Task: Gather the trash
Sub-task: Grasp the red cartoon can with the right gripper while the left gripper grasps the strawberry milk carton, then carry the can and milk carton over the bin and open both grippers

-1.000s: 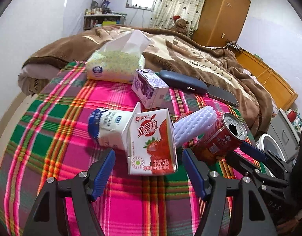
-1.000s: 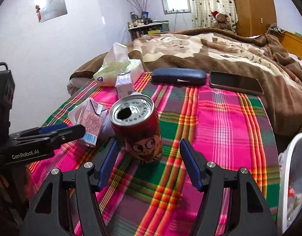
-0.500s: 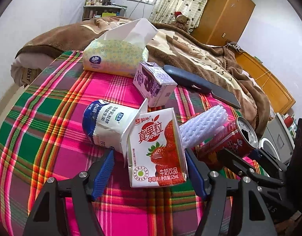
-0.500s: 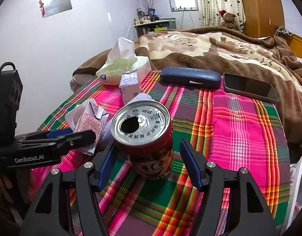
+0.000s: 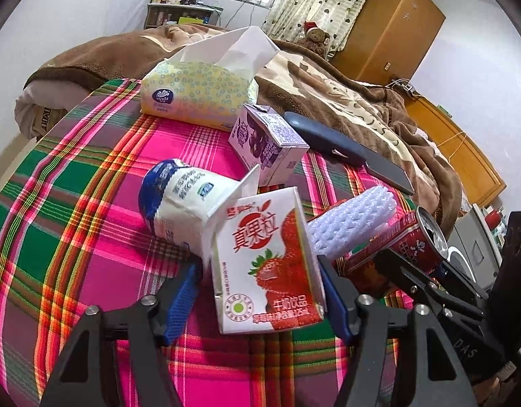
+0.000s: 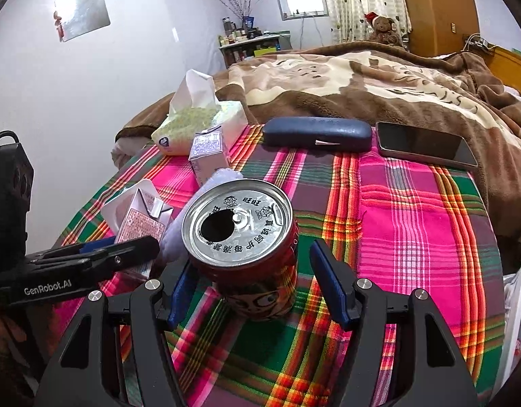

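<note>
Strawberry milk carton (image 5: 269,264) stands upright right between your left gripper (image 5: 260,291) pads on the plaid cloth (image 5: 91,203). The jaws have just been closing on it; the right pad looks to touch its side, the left has a small gap, so it is not squeezed yet. Your right gripper (image 6: 250,285) is open around the red can (image 6: 247,247), which stands upright between its pads, not pinched. You have two cartons, this one and a purple carton (image 5: 267,146), one can, one yogurt cup (image 5: 179,203) on its side, and one white foam roll (image 5: 352,220).
</note>
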`<state>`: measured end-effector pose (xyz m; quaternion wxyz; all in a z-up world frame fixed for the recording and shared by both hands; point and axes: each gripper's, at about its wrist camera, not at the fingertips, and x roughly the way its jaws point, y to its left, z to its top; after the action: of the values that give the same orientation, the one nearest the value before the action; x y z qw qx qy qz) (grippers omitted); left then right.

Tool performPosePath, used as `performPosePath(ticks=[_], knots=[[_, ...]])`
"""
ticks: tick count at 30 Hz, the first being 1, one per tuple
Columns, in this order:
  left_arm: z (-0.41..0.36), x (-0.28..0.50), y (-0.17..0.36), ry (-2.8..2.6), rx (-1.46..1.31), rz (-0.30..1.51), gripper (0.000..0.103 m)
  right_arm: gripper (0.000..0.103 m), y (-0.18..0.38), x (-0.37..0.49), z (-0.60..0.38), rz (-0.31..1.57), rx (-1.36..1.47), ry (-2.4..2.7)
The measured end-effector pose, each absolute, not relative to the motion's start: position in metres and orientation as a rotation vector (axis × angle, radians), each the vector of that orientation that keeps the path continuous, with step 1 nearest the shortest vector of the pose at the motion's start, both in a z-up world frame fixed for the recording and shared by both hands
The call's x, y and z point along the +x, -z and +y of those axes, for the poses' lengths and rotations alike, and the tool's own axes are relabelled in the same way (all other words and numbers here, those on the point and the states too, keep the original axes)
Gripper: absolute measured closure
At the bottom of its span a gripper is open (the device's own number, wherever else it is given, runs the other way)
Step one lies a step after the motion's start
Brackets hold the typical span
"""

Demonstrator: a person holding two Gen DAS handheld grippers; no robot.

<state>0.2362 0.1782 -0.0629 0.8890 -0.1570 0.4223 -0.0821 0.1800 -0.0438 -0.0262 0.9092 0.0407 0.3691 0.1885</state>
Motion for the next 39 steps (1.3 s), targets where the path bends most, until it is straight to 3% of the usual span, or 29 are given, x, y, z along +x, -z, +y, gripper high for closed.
performPosePath(ticks=[3, 39], knots=[[0.175, 0.237, 0.064, 0.172, -0.312, 0.883, 0.046, 0.046, 0.026, 0.179, -0.044, 0.755, 0.084, -0.386], [0.149, 0.190, 0.040, 0.162, -0.221, 0.830, 0.050, 0.046, 0.017, 0.154, -0.071, 0.732, 0.119, -0.353]])
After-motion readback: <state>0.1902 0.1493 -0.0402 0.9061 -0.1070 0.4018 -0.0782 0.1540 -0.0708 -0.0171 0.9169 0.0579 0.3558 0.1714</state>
